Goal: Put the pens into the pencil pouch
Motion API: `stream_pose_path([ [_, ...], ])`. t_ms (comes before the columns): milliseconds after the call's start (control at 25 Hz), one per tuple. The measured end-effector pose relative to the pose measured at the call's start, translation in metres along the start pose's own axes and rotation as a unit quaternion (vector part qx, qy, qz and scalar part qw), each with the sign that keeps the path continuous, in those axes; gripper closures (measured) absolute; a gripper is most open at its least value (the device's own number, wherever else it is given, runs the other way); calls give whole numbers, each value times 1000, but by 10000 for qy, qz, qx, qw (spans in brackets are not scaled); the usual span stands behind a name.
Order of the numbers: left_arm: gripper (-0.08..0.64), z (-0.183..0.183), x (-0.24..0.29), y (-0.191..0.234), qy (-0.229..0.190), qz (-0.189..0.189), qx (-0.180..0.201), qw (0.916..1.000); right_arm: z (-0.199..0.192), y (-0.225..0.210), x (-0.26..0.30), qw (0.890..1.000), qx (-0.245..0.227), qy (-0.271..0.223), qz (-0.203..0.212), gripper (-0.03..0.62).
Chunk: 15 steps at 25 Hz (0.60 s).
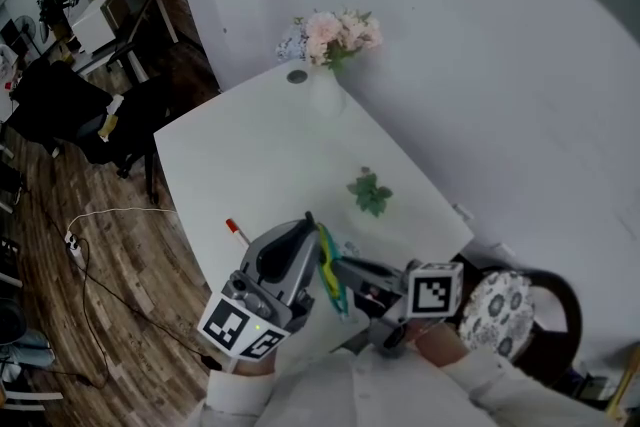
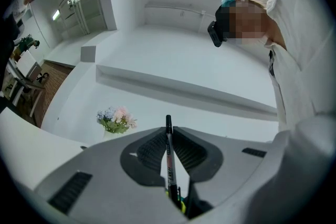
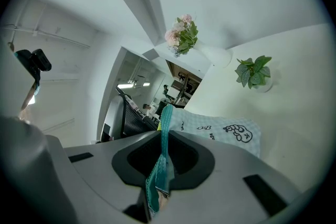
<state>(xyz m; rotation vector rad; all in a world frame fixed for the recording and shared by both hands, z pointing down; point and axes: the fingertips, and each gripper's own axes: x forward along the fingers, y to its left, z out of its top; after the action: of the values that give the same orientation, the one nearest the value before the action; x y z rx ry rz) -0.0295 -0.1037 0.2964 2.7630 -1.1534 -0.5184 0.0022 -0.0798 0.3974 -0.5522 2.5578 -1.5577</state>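
White table (image 1: 250, 155) sets the scene as two claws meet at six o'clock in the head view. The left claw (image 2: 168, 136) is clamped on a black-capped pen (image 2: 169, 162), held lengthwise with its tip poking out ahead of the jaws, apparently so it can be steered straight into an opening. The right claw (image 3: 164, 136) is closed on the teal edge (image 3: 163, 118) of the checked pencil pouch (image 3: 223, 128), seemingly to lift and steady its mouth, while the pouch body trails toward two o'clock. The pen is not visibly inside yet. A red-tipped pen (image 1: 236, 230) lies loose at nine o'clock from the left claw, likely next. Flowers (image 1: 330, 37) stand at twelve o'clock, with a small plant (image 1: 370, 192) between.
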Motion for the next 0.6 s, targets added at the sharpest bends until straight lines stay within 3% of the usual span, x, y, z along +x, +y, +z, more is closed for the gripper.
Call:
stream_pose_path([
  [600,520,-17,-7,-3,296,-126,-61,9995,3,-3,-1,10000,34,-44,-11,552],
])
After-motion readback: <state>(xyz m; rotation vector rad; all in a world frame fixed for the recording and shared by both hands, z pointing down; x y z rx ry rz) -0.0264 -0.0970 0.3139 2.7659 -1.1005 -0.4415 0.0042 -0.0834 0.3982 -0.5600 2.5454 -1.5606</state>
